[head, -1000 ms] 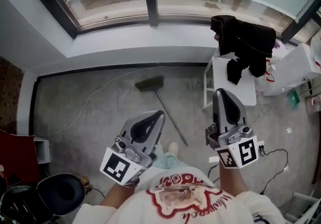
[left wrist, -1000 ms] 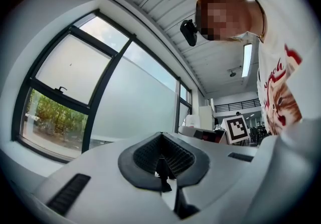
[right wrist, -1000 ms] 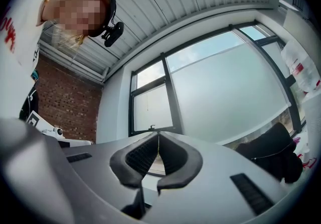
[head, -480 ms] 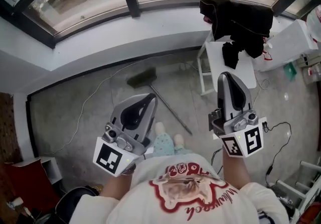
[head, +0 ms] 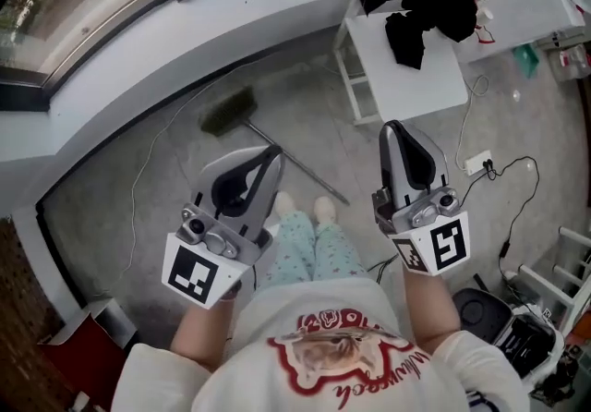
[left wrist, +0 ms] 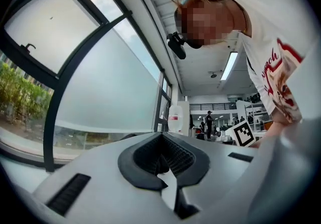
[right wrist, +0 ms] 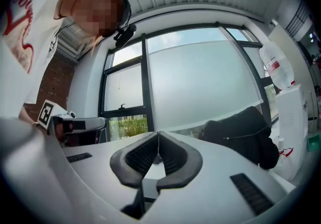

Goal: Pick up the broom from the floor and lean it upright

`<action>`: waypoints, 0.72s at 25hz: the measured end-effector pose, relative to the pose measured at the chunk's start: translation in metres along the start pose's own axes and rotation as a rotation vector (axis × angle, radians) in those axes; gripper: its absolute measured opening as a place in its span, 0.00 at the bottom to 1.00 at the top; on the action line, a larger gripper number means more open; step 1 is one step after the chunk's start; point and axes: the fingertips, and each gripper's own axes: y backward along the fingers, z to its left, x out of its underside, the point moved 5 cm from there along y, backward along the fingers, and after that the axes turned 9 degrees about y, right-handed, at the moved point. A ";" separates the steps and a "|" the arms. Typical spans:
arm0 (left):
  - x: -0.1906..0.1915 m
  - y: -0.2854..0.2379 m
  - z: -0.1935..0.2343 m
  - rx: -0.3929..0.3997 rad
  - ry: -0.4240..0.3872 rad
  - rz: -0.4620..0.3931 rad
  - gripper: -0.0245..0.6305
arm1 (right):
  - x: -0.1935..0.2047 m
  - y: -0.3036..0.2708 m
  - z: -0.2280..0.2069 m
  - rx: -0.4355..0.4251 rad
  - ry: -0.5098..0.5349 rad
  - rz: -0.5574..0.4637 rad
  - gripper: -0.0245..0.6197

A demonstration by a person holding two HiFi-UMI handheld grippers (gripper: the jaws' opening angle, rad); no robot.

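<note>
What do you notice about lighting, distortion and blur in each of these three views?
Head view: even daylight, broom sharp, window ledge mildly bowed. Left gripper view: strong fisheye, black corners, bright window glass, mosaic patch over the face. Right gripper view: same fisheye, black corners and mosaic patch.

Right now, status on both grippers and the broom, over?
Left gripper shut, empty; right gripper shut, empty. Broom flat on the floor, untouched. White table to its right, apart; nothing on the broom.
</note>
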 end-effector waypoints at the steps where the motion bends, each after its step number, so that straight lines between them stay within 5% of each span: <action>1: 0.011 -0.008 0.005 0.005 0.008 0.014 0.06 | 0.013 0.000 -0.005 -0.013 0.012 0.018 0.08; 7: 0.090 -0.044 0.024 0.029 0.034 0.060 0.06 | 0.101 0.019 -0.019 -0.081 0.092 0.126 0.08; 18: 0.266 -0.087 0.041 0.095 0.067 0.223 0.06 | 0.266 0.062 -0.030 -0.108 0.082 0.250 0.08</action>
